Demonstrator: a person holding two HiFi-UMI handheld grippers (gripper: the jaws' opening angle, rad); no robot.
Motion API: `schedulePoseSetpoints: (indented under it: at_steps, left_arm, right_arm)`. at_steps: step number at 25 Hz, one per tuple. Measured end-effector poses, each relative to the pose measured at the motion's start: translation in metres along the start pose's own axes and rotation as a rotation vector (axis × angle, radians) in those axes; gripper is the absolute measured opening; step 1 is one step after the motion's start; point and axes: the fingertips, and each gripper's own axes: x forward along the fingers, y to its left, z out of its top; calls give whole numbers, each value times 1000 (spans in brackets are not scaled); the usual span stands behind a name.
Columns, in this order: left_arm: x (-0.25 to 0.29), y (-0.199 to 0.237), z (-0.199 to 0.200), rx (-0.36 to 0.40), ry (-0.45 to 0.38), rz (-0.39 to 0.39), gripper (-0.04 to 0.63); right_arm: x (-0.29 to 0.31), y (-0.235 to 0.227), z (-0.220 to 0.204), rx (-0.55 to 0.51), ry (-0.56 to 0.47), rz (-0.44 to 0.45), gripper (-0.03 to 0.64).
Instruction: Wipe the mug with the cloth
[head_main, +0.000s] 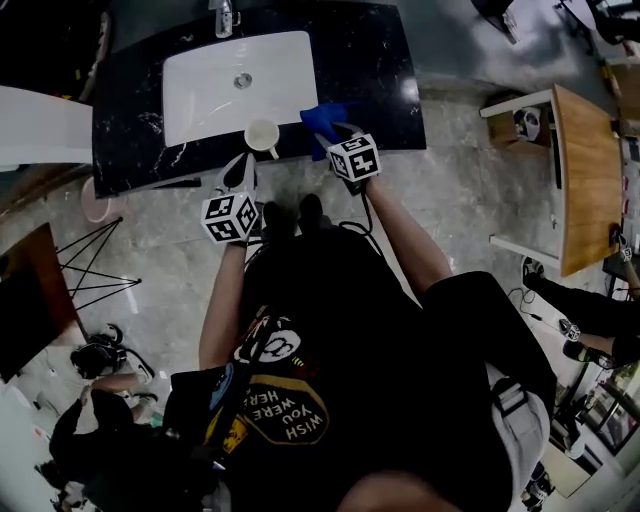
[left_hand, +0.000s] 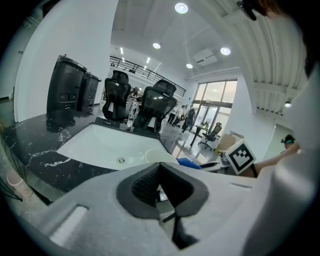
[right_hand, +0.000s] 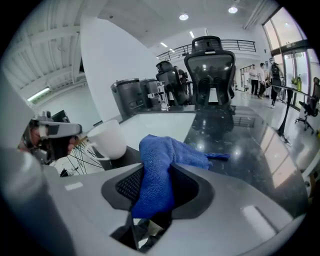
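One mug (head_main: 262, 134) stands at the front edge of the black counter (head_main: 385, 70), just in front of the single white sink (head_main: 200, 85). One blue cloth (head_main: 322, 122) lies beside it, pinched in the closed right gripper (right_hand: 156, 186). Left gripper (left_hand: 160, 175) is closed and empty, off the edge. Bare counter lies right of the cloth.

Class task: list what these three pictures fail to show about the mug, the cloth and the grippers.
Left gripper view: the left gripper's body hides all of the mug but its rim.
Head view: the mug's inside is too small to judge clean or dirty.
Head view: the right gripper covers the near part of the cloth.
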Motion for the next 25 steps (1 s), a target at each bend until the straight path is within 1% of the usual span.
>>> schedulePoseSetpoints:
  at_steps: [2,4,7,9,12,14,16,17,19,21,23,25]
  left_arm:
    - [3,7,5,2,-2,-3,5]
    - [8,13,13,5,-9,-12,5]
    - [19,17,21,-8,-16,-40,5]
    - [26,14,21,-37,-17,-76,5]
    - [30,-4,18,-74,-26,-165,5]
    - [29,-17,17,-76,-24,-219,5]
    - [29,-23,14,-56,-12,-238,5]
    - [30,-24,13,-41,-6,-235,5]
    - [30,-21,13,-19,2,-218,5]
    - [31,-17,14,-16,2,-204,5]
    - [34,-12,16,-23,0,-203,5]
    - [37,-11,16,-32,-3,-219,5]
  right_arm:
    - [3,15,16,-28,-37,31,147]
    - [11,22,34,-74,-50,28,147]
    - [31,34,47,-142,-12,39,149]
    - [36,47,44,-188,20,63,149]
    - [17,72,29,-236,31,112,149]
    - [-1,93,18,-276,21,158,149]
    - [-14,103,11,-307,3,180,149]
    - [-17,97,10,-293,-10,168,149]
    - [-16,73,19,-207,-39,118,149]
    - [-9,53,36,-130,-67,85,149]
    - [4,50,47,-129,-56,89,149]
    - [21,64,41,-182,0,118,149]
